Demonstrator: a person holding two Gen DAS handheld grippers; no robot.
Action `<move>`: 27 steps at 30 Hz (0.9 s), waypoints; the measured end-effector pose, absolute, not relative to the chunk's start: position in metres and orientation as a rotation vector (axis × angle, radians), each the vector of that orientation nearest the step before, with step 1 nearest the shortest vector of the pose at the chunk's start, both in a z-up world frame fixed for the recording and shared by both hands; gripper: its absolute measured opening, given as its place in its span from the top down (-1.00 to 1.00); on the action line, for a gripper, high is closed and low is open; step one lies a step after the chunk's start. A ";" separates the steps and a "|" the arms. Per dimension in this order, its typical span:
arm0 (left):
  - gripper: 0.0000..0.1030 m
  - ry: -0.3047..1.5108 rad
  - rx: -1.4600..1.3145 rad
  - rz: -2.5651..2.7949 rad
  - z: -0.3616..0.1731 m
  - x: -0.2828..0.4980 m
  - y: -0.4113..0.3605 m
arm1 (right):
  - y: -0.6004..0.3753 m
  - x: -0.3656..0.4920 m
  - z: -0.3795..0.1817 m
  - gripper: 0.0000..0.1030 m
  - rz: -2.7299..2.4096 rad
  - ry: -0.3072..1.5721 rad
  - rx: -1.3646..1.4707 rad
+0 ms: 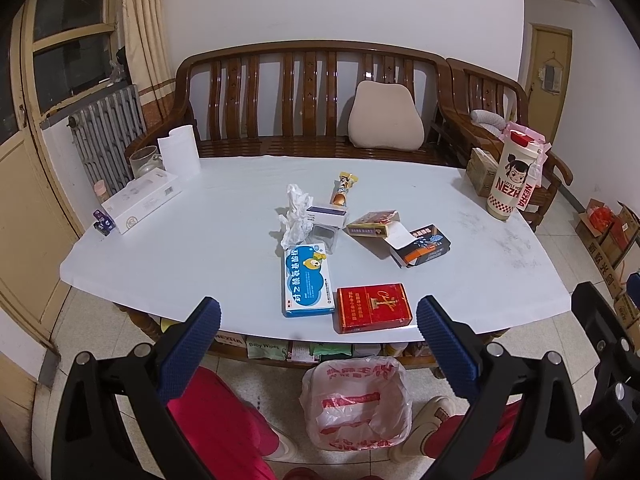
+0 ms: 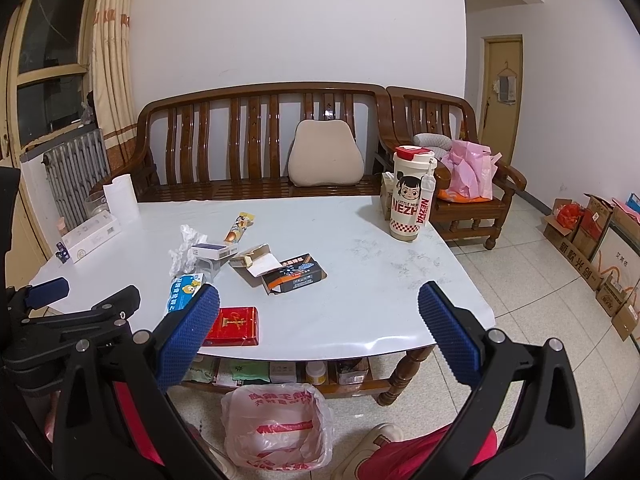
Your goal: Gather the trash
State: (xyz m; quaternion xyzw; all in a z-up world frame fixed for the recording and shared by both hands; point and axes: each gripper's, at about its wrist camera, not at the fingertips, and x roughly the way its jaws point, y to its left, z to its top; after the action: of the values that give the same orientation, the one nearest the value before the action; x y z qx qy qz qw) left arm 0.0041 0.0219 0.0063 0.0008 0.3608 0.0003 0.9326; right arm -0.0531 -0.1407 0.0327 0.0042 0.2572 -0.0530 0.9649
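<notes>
Litter lies on the white table (image 1: 200,248): a red cigarette pack (image 1: 374,307) near the front edge, a blue medicine box (image 1: 307,280) beside it, an open black box (image 1: 422,245), a gold pack (image 1: 372,224), a crumpled clear wrapper (image 1: 295,214), a small white-and-blue box (image 1: 326,216) and a snack stick wrapper (image 1: 344,188). A bin lined with a red-printed plastic bag (image 1: 358,404) stands on the floor below. My left gripper (image 1: 318,332) hangs open above the table's front edge, empty. My right gripper (image 2: 318,328) is open too, over the red pack (image 2: 234,326) and table corner (image 2: 440,312).
A tall cartoon tumbler (image 1: 510,176) stands at the table's right back, a white flat box (image 1: 140,200), paper roll (image 1: 180,152) and glass jar (image 1: 144,160) at its left back. A wooden bench (image 1: 312,96) with a cushion is behind. Cardboard boxes (image 2: 592,248) line the right wall. A person's red-clad legs (image 1: 224,424) flank the bin.
</notes>
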 end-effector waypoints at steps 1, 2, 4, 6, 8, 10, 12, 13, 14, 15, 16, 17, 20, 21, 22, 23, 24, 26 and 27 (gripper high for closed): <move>-0.87 0.738 0.002 0.000 0.006 0.004 0.022 | -0.141 -0.053 0.033 -0.90 -0.106 0.520 0.009; -0.87 0.738 0.003 0.000 0.006 0.004 0.022 | -0.141 -0.053 0.032 -0.90 -0.106 0.521 0.010; -0.87 0.738 0.002 0.001 0.006 0.004 0.022 | -0.140 -0.052 0.033 -0.90 -0.106 0.521 0.011; -0.87 0.738 0.003 0.001 0.006 0.004 0.022 | -0.140 -0.052 0.033 -0.90 -0.106 0.523 0.008; -0.87 0.739 0.004 0.001 0.006 0.004 0.022 | -0.140 -0.052 0.033 -0.90 -0.106 0.524 0.010; -0.87 0.741 0.004 0.003 0.005 0.004 0.023 | -0.142 -0.052 0.030 -0.90 -0.103 0.526 0.012; -0.87 0.745 0.006 0.004 0.004 0.006 0.022 | -0.143 -0.050 0.027 -0.90 -0.101 0.531 0.012; -0.87 0.747 0.007 0.005 0.004 0.006 0.023 | -0.143 -0.049 0.027 -0.90 -0.100 0.533 0.012; -0.87 0.752 0.010 0.004 0.003 0.008 0.023 | -0.144 -0.049 0.026 -0.90 -0.099 0.535 0.012; -0.87 0.760 0.016 0.000 0.003 0.011 0.024 | -0.145 -0.047 0.026 -0.90 -0.097 0.538 0.013; -0.87 0.769 0.021 -0.007 0.003 0.014 0.025 | -0.146 -0.045 0.026 -0.90 -0.093 0.542 0.012; -0.87 0.778 0.022 -0.010 0.002 0.017 0.028 | -0.147 -0.044 0.025 -0.90 -0.088 0.545 0.012; -0.87 0.804 0.018 -0.021 0.003 0.030 0.041 | -0.150 -0.038 0.026 -0.90 -0.041 0.535 0.005; -0.87 0.816 0.019 -0.029 0.003 0.035 0.044 | -0.151 -0.036 0.026 -0.90 -0.030 0.529 0.002; -0.87 0.829 0.021 -0.036 0.004 0.040 0.048 | -0.153 -0.034 0.027 -0.90 -0.014 0.524 -0.002; -0.87 0.841 0.023 -0.043 0.005 0.046 0.051 | -0.154 -0.031 0.028 -0.90 0.000 0.525 -0.003; -0.87 0.855 0.025 -0.049 0.006 0.053 0.055 | -0.157 -0.025 0.028 -0.90 0.032 0.540 0.004; -0.87 0.865 0.036 -0.053 0.009 0.063 0.061 | -0.163 -0.014 0.028 -0.90 0.063 0.575 0.022; -0.87 0.870 0.051 -0.058 0.012 0.069 0.063 | -0.167 -0.008 0.028 -0.90 0.080 0.587 0.032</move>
State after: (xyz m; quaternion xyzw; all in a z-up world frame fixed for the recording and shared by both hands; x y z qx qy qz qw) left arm 0.0691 0.0629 0.0119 0.0249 0.4215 -0.0279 0.9061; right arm -0.0078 -0.1666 0.0280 0.0155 0.2892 0.0394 0.9563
